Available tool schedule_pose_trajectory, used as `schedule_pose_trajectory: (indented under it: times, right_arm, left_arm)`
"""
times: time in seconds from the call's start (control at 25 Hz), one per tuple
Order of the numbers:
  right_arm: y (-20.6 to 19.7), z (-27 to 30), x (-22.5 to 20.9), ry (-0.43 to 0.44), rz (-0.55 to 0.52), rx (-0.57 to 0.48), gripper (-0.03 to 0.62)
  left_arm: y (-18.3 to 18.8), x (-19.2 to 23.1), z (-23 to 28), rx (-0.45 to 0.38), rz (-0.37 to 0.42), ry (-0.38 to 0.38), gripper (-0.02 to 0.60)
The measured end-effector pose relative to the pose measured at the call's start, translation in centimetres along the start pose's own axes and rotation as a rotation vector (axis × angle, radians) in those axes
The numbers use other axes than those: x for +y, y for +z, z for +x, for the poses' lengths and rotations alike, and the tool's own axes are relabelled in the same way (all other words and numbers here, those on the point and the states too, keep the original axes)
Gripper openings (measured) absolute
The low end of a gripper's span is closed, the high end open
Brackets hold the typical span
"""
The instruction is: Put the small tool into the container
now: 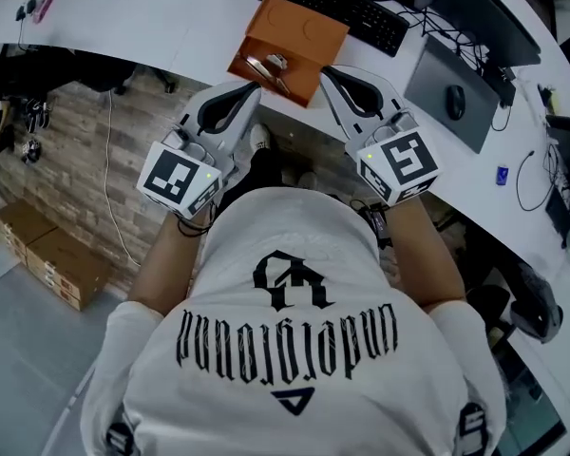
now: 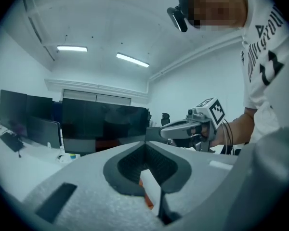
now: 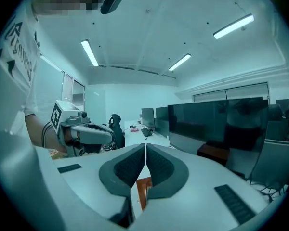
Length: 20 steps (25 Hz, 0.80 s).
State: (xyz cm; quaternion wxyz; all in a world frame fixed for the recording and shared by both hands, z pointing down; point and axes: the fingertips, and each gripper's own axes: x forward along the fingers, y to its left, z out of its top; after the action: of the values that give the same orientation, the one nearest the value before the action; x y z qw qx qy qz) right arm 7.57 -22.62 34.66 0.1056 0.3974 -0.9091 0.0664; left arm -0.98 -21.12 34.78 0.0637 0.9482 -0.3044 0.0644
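An orange-brown box (image 1: 294, 28) sits at the near edge of the white desk (image 1: 171, 17). Its open front part holds a small metal tool (image 1: 269, 64). In the head view my left gripper (image 1: 256, 89) is just left of and below the box, and my right gripper (image 1: 326, 70) is just to its right. Both are held close to the person's body. In the left gripper view the jaws (image 2: 145, 145) are shut with nothing between them. The right gripper's jaws (image 3: 145, 147) are likewise shut and empty. A sliver of the orange box (image 3: 143, 192) shows below them.
A black keyboard (image 1: 340, 8) lies behind the box. A mouse (image 1: 455, 103) rests on a grey pad (image 1: 437, 88) to the right. Dark monitors (image 3: 216, 124) line the desk. Cardboard boxes (image 1: 47, 255) and cables lie on the floor at left.
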Motion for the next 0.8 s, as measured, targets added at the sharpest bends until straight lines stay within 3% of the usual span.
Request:
schedule_pose_trajectory:
  times: [0.2,0.36,0.64,0.8]
  right_arm:
    - [4.4,-2.6,0.6,0.000,-0.061,-0.077,0.020]
    - [7.1,-3.7,0.1,0.005,-0.107,-0.128,0.020]
    - [9.4,-6.5,0.9,0.008,-0.134,-0.173,0.020]
    - [8.9,-8.1,1.8,0.043,-0.152,-0.164,0.020]
  left_arm:
    - [3.8,-0.6,-0.8,-0.051,0.071,0.019,0.012]
    - [7.2,-1.1,-0.4,-0.096,0.175,0.031,0.014]
    - [9.6,-3.1,-1.6,-0.141,0.179,0.056,0.012]
    - [10.0,-4.8,-3.1,-0.153,0.222,0.113,0.014]
